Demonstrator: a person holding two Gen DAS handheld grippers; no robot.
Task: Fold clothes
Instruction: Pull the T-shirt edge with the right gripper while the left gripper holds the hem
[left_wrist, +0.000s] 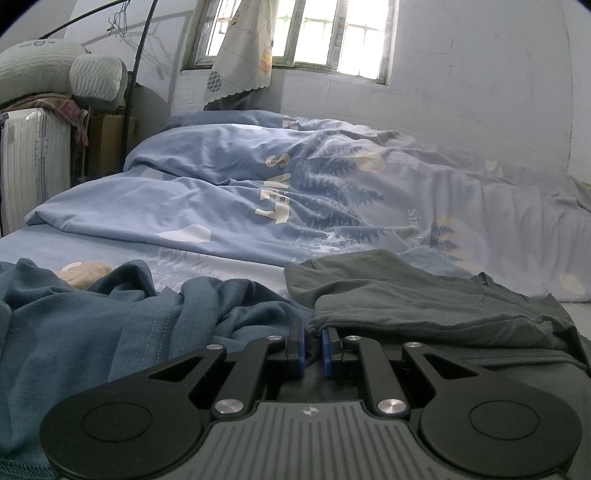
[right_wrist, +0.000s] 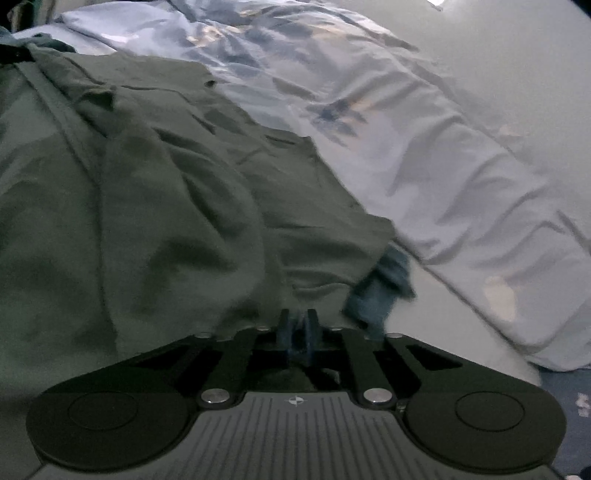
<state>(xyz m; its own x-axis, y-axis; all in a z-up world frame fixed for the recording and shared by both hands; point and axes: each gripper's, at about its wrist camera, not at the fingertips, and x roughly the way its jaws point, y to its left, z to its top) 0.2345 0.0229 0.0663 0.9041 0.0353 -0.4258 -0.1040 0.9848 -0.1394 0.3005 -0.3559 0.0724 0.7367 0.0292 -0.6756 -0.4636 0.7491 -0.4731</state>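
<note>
A dark green-grey shirt (left_wrist: 424, 295) lies partly folded on the bed; it fills the left and middle of the right wrist view (right_wrist: 147, 203). My left gripper (left_wrist: 313, 345) is low on the bed, its jaws nearly closed on the shirt's near left edge. My right gripper (right_wrist: 298, 326) is shut on the shirt's lower edge, with fabric between the jaws. A crumpled blue garment (left_wrist: 92, 325) lies to the left of the shirt. A bit of blue cloth (right_wrist: 384, 288) shows beside the shirt's right corner.
A rumpled light-blue duvet (left_wrist: 295, 184) covers the far half of the bed and runs along the right (right_wrist: 443, 166). A beige plush item (left_wrist: 83, 277) lies on the sheet at left. A white suitcase (left_wrist: 29, 166) with pillows stands beyond the bed's left side.
</note>
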